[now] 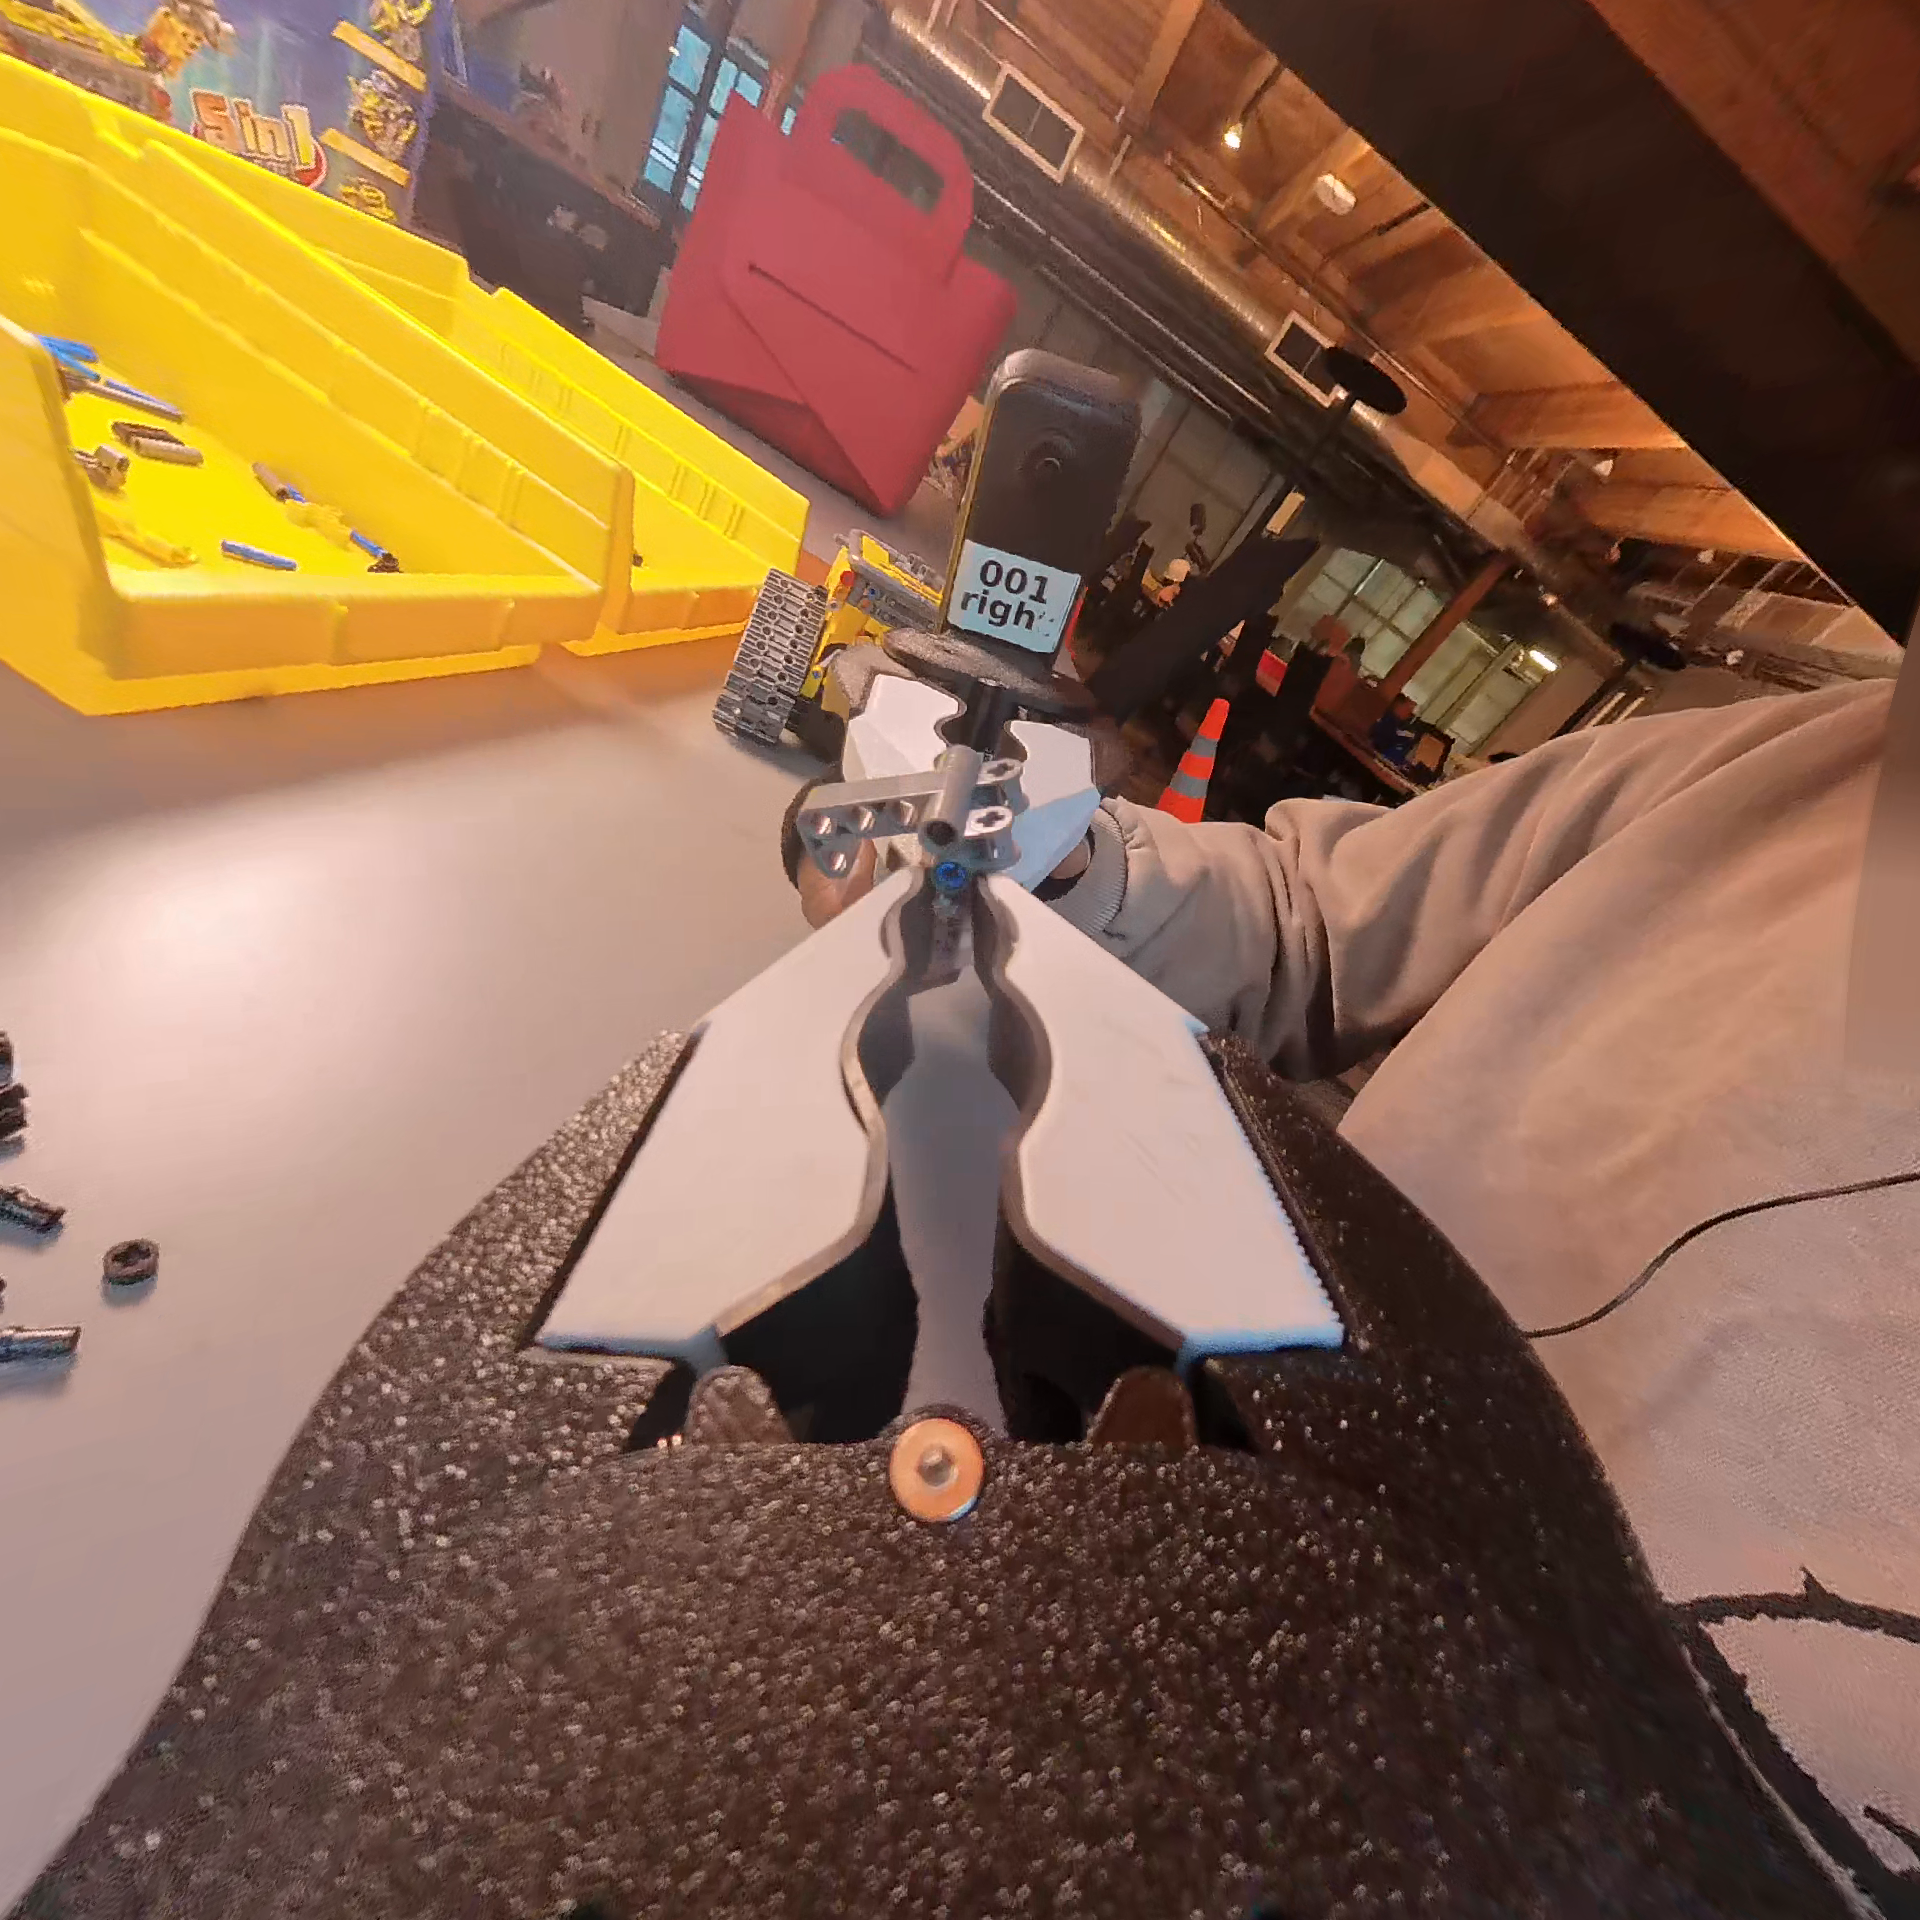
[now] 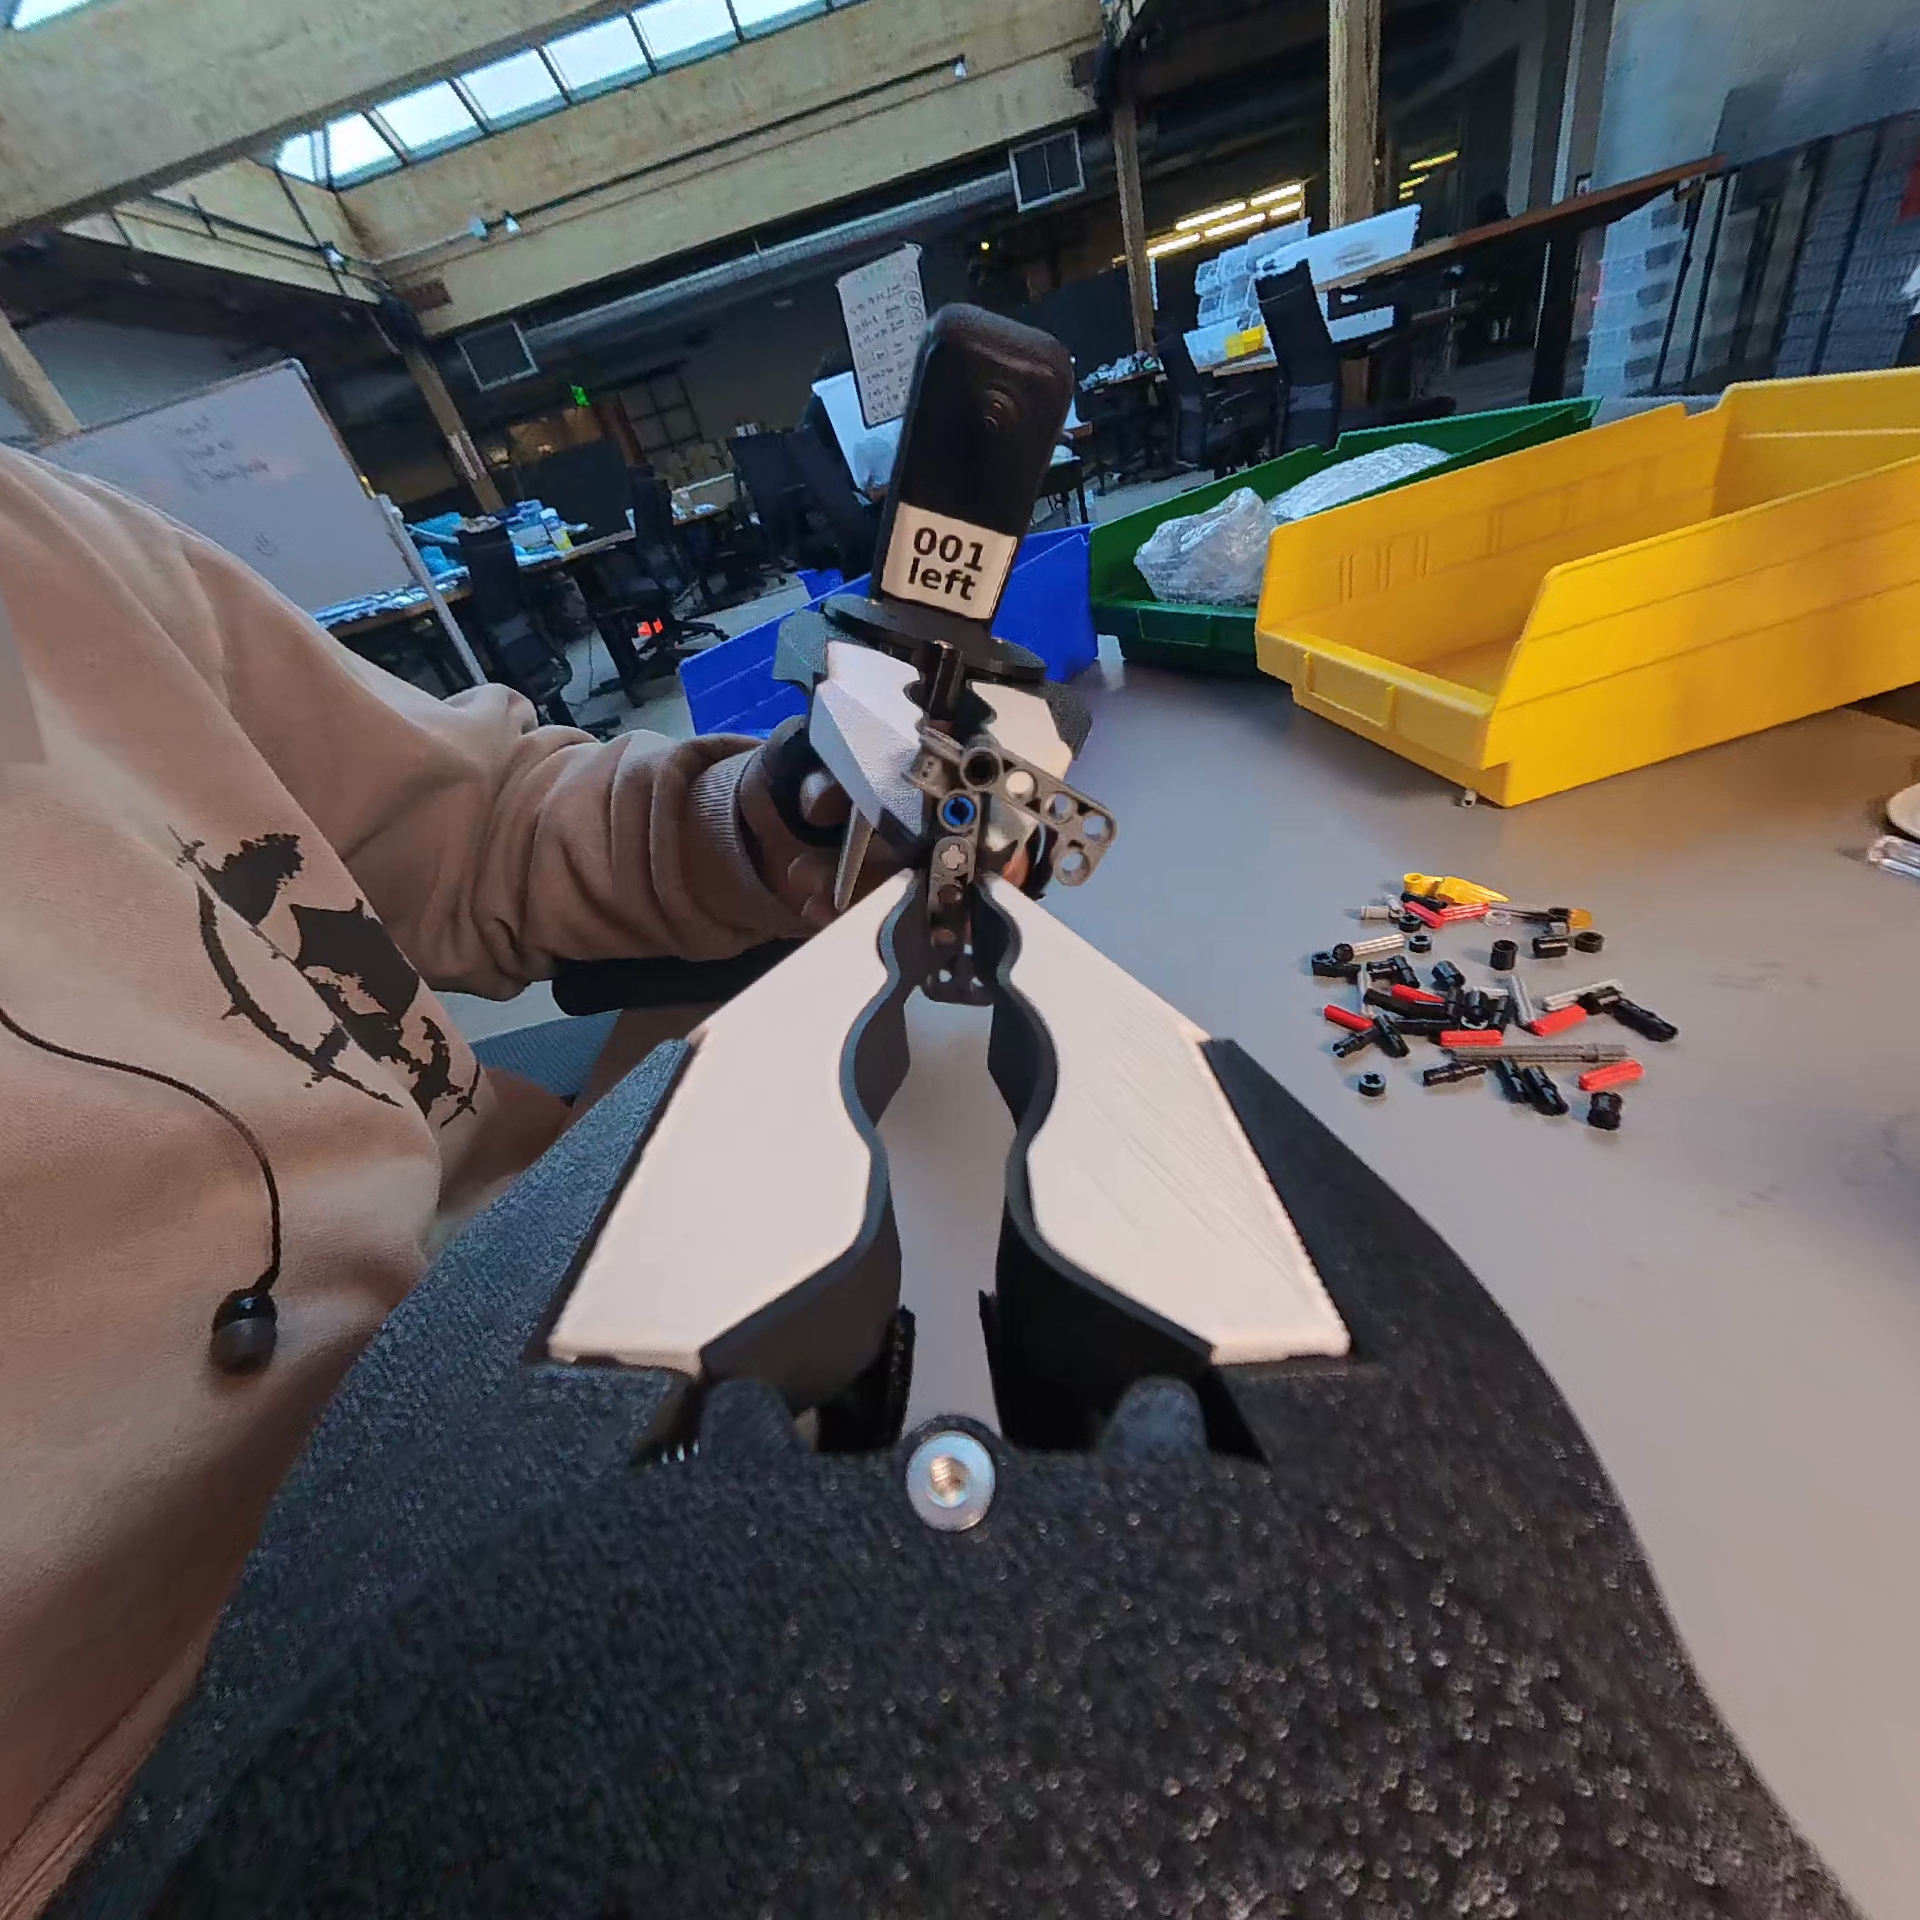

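A small toy-brick assembly (image 1: 914, 821) of grey holed beams, a blue pin and a black axle pointing up is held in the air between both grippers. My left gripper (image 1: 940, 899) is shut on its dark lower beam. My right gripper (image 2: 951, 909) is shut on the same assembly (image 2: 1039, 821) from the opposite side, clamping a dark grey beam (image 2: 951, 940). The two grippers face each other tip to tip above the grey table (image 2: 1558, 1299). Each view shows the other gripper's white fingers (image 1: 1049, 790) (image 2: 862, 727) just behind the assembly, held by hands in beige sleeves.
A pile of loose black, red and grey parts (image 2: 1475, 997) lies to the right. Yellow bins (image 2: 1610, 592), a green bin (image 2: 1164, 613) and a blue bin (image 2: 748, 675) stand behind. Another yellow bin (image 1: 312, 499), a yellow tracked toy vehicle (image 1: 790, 644), a red bag (image 1: 831, 281) and loose black parts (image 1: 31, 1205) also show. Only a small space, under 4 cm, lies between the two pairs of fingers.
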Demonstrator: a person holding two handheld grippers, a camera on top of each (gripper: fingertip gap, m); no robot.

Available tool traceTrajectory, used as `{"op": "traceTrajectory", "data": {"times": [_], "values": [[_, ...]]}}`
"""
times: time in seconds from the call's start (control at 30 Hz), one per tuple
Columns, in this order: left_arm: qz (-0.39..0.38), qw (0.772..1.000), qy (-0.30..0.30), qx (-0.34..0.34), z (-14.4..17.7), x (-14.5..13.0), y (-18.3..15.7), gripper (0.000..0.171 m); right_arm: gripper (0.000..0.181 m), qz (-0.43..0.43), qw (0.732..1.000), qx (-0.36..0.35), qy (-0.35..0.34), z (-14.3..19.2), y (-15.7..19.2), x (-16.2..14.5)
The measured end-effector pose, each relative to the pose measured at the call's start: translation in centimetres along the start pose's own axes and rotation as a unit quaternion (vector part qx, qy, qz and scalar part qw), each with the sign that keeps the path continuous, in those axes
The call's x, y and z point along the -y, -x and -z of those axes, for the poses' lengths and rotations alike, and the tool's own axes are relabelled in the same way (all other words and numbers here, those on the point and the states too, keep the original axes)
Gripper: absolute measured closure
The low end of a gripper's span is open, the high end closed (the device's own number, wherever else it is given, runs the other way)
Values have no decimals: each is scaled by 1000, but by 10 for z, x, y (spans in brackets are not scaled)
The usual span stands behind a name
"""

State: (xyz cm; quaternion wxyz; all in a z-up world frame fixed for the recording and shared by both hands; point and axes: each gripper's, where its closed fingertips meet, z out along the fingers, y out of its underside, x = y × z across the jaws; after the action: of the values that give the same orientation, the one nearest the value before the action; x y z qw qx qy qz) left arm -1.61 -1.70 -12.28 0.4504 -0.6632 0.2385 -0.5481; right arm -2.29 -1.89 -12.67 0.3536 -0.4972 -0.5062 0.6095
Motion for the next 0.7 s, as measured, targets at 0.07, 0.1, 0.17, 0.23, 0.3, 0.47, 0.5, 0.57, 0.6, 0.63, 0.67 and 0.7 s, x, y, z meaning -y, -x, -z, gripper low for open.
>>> {"op": "traceTrajectory", "data": {"times": [0.07,0.1,0.17,0.23,0.3,0.47,0.5,0.57,0.6,0.63,0.67,0.7], "values": [[4,1000,-5,-7,3,2,-1,166,176,-19,1000,5,-18,-2,1,3],[4,1000,-6,-8,4,4,-1,167,176,-32,999,6,-27,-3,0,5],[8,1000,-11,-10,6,6,-1,167,176,-48,998,9,-41,-4,-1,8],[11,1000,-18,-12,8,9,0,167,177,-69,996,17,-57,-2,-4,12],[20,999,-46,-3,24,19,8,167,177,-92,989,9,-119,14,-14,31],[33,998,-49,17,44,16,23,166,177,-86,975,-56,-195,71,-52,64],[33,999,-40,11,38,13,22,166,177,-83,978,-46,-184,63,-48,60],[36,999,-29,5,30,11,20,166,177,-87,983,-24,-162,48,-39,50],[38,999,-23,5,28,8,20,166,177,-91,983,-14,-158,45,-36,48],[44,999,-16,3,27,4,20,165,177,-94,983,-9,-155,43,-35,46],[51,999,-2,1,25,-2,20,165,177,-98,984,-5,-151,42,-34,45],[49,999,17,10,22,-10,22,165,177,-99,984,-4,-149,42,-34,44]]}}
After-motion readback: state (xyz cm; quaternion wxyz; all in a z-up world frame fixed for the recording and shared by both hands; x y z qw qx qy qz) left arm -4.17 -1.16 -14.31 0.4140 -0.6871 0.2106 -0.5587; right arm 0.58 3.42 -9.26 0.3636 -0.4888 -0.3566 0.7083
